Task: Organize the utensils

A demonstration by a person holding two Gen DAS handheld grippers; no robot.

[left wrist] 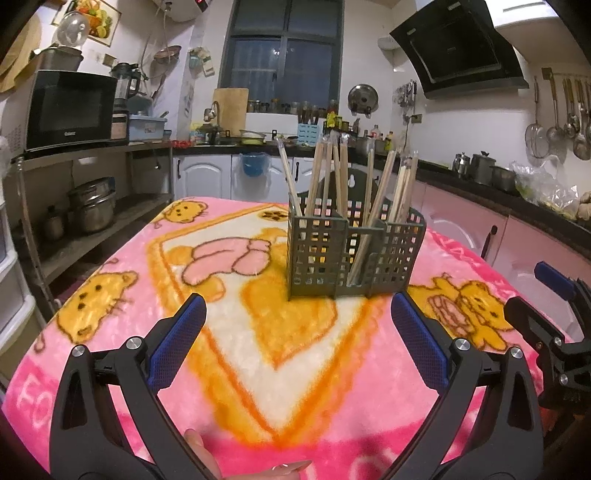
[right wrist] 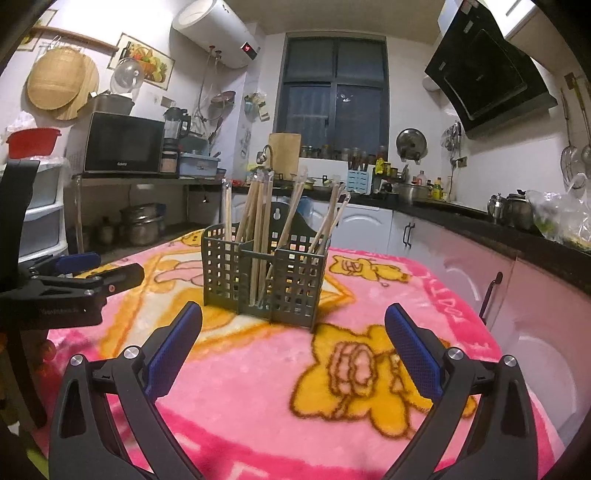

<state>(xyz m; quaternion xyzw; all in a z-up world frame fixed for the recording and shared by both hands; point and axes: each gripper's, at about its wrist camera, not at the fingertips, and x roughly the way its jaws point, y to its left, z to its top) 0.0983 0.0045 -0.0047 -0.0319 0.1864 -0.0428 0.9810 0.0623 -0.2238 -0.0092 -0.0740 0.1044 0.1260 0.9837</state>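
The left tool [left wrist: 297, 306] is spread wide and empty over the pink blanket [left wrist: 122, 306] that covers the desk. Straight ahead of it, a little to its right, stands the caddy [left wrist: 351, 254], a dark grid holder with chopsticks [left wrist: 341, 173] upright or leaning in its compartments. The right tool [right wrist: 293, 314] is also spread wide and holds nothing; the caddy [right wrist: 264, 277] sits ahead of it, slightly to its left, with chopsticks [right wrist: 258, 210] fanning out of the top.

Each view catches the other tool at its edge: the left view shows the right tool [left wrist: 550, 295] off to its right, and the right view shows the left tool [right wrist: 96, 267] off to its left, with small pale lettering on its body that is too blurred to read.

Only the left view shows fingers [left wrist: 201, 456] at the bottom, between the tool's arms, and ladles [left wrist: 570, 118] hanging on the far right wall. Only the right view shows a red basin [right wrist: 33, 142] on white drawers to the far left, round woven trays [right wrist: 62, 83] on the wall, and the heater [right wrist: 218, 31] in full with a red digital display, its figures unclear.

The microwave [left wrist: 70, 109] bears a brand mark beginning "Gal", not fully legible. Large white letters run along the blanket's edge below the left tool, "FO" at the lower left.
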